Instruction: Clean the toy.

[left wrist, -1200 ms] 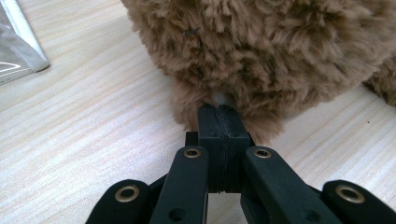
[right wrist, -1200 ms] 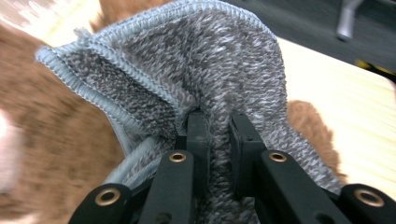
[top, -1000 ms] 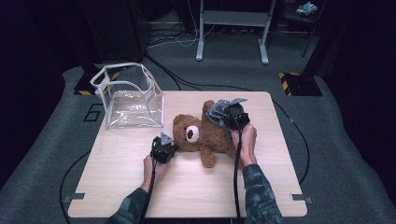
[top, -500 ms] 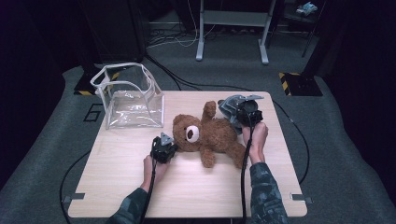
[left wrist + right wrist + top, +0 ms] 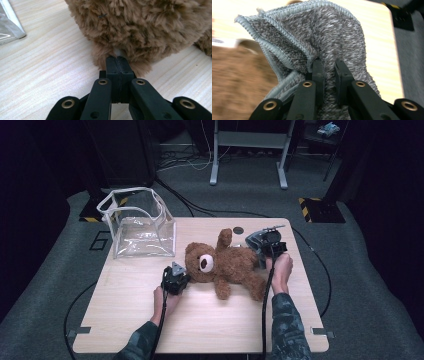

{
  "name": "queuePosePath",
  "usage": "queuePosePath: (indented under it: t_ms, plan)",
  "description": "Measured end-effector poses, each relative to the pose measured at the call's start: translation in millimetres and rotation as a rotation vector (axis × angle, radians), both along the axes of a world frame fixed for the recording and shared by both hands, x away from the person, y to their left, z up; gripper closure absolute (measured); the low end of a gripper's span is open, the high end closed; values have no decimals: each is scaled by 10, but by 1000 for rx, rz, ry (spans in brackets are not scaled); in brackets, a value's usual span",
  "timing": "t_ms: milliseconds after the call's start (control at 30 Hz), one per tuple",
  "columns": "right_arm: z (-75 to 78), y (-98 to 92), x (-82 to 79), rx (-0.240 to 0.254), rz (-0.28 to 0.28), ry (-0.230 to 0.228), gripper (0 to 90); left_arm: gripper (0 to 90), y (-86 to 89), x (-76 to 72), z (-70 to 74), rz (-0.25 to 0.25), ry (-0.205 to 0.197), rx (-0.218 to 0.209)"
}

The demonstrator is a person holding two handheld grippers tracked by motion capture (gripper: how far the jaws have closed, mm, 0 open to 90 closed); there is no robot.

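Note:
A brown teddy bear point(image 5: 230, 265) lies on its back across the middle of the wooden table point(image 5: 125, 305), head to the left. My left gripper point(image 5: 185, 276) sits at the left side of the bear's head. In the left gripper view its jaws point(image 5: 117, 61) are shut on a tuft of the bear's fur point(image 5: 140, 27). My right gripper point(image 5: 267, 246) is at the bear's right end, shut on a grey knitted cloth point(image 5: 256, 239). In the right gripper view the cloth point(image 5: 329, 32) bunches up around the gripper point(image 5: 328, 65), with the blurred bear point(image 5: 237, 82) at the left.
A clear plastic bag with white edging point(image 5: 137, 222) stands open at the table's back left. A small dark disc point(image 5: 238, 230) lies behind the bear. Cables trail from both grippers off the front edge. Metal stand legs point(image 5: 250, 155) are on the floor beyond.
My right gripper has carried the grey cloth to the right, from over the bear's body to beside it. The left gripper and the bear's head have stayed put.

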State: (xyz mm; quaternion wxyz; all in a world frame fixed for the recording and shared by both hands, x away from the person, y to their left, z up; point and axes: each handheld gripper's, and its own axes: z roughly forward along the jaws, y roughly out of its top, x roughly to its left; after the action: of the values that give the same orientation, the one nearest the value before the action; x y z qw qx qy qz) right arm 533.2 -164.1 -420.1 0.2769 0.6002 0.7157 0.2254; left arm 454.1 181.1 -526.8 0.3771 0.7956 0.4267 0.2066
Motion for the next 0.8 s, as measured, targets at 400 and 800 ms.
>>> queuePosePath:
  t_ms: [400, 800]
  plan:
    - [278, 10, -336, 124, 112, -147, 807, 897, -2, -3, 3, 0, 5, 3]
    - [16, -112, -137, 32, 22, -36, 807, 897, 9, 8, -1, -1, 4, -9]
